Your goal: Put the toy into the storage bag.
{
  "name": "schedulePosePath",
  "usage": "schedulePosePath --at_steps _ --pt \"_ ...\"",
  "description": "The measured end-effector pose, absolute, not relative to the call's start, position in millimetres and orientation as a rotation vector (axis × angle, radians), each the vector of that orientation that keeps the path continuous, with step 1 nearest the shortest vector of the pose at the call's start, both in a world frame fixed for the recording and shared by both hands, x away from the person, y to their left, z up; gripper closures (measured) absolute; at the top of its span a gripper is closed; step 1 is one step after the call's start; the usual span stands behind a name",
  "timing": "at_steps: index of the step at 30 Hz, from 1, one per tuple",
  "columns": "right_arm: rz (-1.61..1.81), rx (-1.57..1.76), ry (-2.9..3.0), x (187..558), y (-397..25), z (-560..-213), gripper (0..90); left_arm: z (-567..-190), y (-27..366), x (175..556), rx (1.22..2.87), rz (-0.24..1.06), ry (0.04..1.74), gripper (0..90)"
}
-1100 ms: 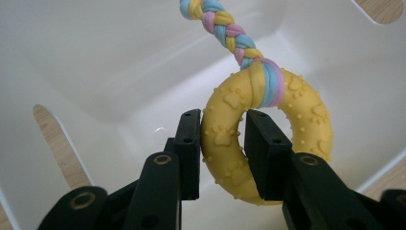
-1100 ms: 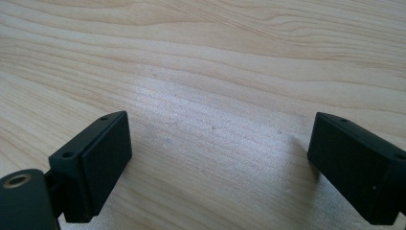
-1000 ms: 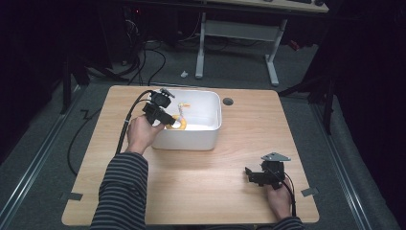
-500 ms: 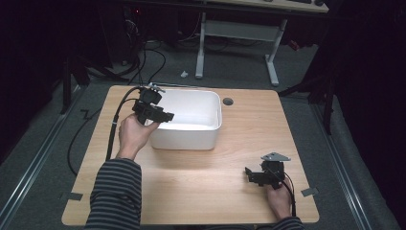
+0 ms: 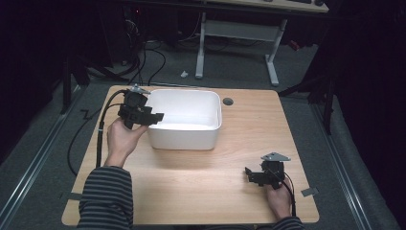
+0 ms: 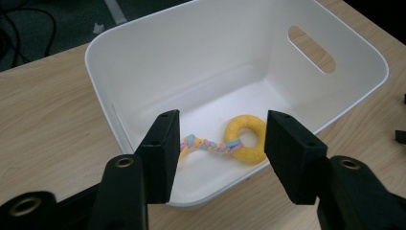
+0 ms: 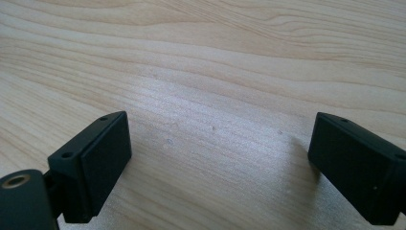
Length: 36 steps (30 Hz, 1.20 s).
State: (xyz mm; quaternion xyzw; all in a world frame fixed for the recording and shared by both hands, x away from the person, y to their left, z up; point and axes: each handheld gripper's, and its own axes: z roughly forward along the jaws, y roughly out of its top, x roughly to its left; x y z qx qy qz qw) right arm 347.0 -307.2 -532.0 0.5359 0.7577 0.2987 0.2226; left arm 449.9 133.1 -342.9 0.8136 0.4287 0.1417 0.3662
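Observation:
A white plastic tub (image 5: 184,139) stands at the back middle of the wooden table. In the left gripper view a yellow ring toy (image 6: 246,136) with a braided pastel rope tail lies on the floor of the tub (image 6: 115,72). My left gripper (image 5: 154,116) hovers over the tub's left rim, held by a hand in a striped sleeve; its jaws stand open and hold nothing (image 6: 218,153). My right gripper (image 5: 249,173) rests low at the table's front right, open over bare wood (image 7: 218,158).
A round cable hole (image 5: 228,101) sits in the tabletop right of the tub. Cables (image 5: 100,129) trail off the left edge onto the floor. A white desk frame (image 5: 237,38) stands beyond the table.
My left gripper has drawn back from over the tub's inside to its left rim. The yellow ring toy that hung by it a second ago now lies in the tub. The right gripper stayed put.

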Motion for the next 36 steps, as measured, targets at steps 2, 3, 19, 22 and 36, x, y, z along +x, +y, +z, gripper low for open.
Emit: schedulePosePath --at_steps 2,3,19,22,36 --pt "0.825 1.48 2.092 346.9 -307.1 -532.0 7.3 -343.6 139.7 445.2 2.083 0.378 1.105 46.8" --pt "0.825 1.481 2.092 346.9 -307.1 -532.0 7.3 -343.6 141.5 443.8 2.076 0.382 1.107 46.7" --pt "0.824 1.482 2.09 346.8 -306.9 -532.0 7.3 -345.5 186.0 416.6 1.992 0.413 1.137 44.5" --pt "0.824 1.483 2.089 346.8 -306.8 -532.1 7.3 -346.3 191.3 412.7 1.996 0.427 1.141 43.4" --pt "0.824 1.484 2.088 346.7 -306.7 -532.0 7.4 -352.2 217.8 390.0 1.937 0.443 1.176 42.0"
